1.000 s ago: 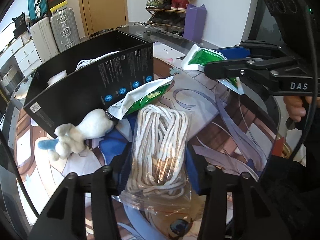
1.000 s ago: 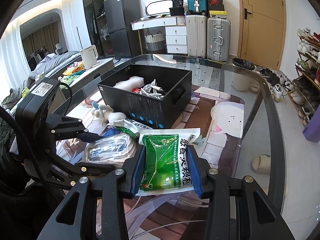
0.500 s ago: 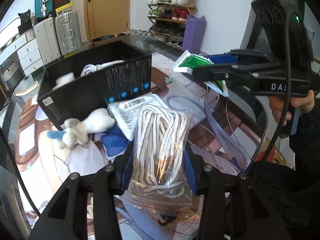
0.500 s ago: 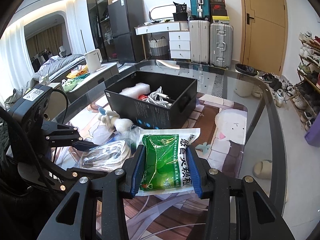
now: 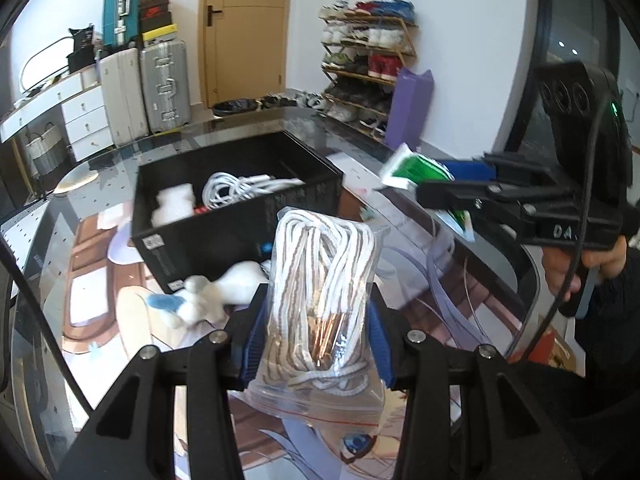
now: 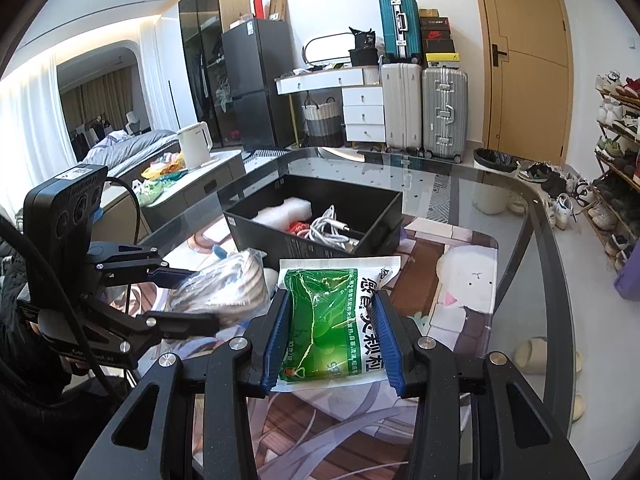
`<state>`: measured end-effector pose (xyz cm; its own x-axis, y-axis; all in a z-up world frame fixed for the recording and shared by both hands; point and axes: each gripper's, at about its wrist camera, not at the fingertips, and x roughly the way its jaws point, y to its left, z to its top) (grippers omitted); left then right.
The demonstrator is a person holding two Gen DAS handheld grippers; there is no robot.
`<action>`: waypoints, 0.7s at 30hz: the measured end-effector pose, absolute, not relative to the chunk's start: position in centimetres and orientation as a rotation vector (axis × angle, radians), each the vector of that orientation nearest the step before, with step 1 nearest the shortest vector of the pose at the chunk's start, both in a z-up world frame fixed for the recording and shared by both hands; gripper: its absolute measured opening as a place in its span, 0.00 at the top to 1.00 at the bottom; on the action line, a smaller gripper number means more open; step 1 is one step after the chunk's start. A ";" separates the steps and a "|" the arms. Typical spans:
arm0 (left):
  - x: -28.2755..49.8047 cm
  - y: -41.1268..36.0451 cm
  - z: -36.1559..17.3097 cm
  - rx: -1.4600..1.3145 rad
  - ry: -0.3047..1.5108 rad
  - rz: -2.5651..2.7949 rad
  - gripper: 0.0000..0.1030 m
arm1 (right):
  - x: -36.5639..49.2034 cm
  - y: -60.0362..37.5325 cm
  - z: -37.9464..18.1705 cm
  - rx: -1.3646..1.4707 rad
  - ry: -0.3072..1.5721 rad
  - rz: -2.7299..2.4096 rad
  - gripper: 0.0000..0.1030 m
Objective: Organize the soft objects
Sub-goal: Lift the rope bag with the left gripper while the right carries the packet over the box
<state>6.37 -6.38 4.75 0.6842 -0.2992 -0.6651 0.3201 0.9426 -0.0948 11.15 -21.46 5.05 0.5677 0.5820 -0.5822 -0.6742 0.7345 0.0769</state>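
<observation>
A clear bag of coiled white cord [image 5: 320, 304] is clamped between the blue pads of the left gripper [image 5: 316, 340] and is held up off the table [image 6: 520, 208], in front of the near wall of the black box [image 5: 224, 240]; the jaws are narrowed onto the bag, which bulges above and below them. A green sachet with a white border [image 6: 332, 320] is pinched in the same way by the right gripper [image 6: 332, 344], its jaws closed in on the packet's sides, and it is carried above the printed mat [image 6: 460, 280] just short of the box. Both bags are thus lifted but neither has been put away. Inside the box a white foam piece [image 6: 286, 210], a white cable [image 6: 332, 228] and something small and red beside them are already lying, so part of the sorting can be judged done. A white plush toy with a blue part [image 5: 208, 296] is left on the mat, touching or almost touching the outer wall of the box, and it has not been picked up. The remaining work is judged to be the dropping of the two held bags into the box and then the collecting of the plush toy; whether anything else soft is hidden behind the grippers cannot be told
</observation>
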 end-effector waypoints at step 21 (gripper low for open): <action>9.3 -2.2 7.6 -0.090 0.624 -0.202 0.57 | 13.4 -18.1 7.5 -0.093 0.532 0.749 0.60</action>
<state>9.34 -2.16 7.65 0.7926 -0.2143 -0.5708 0.1601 0.9765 -0.1442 13.41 -18.10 7.48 0.6075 0.6236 -0.4919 -0.6698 0.7351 0.1048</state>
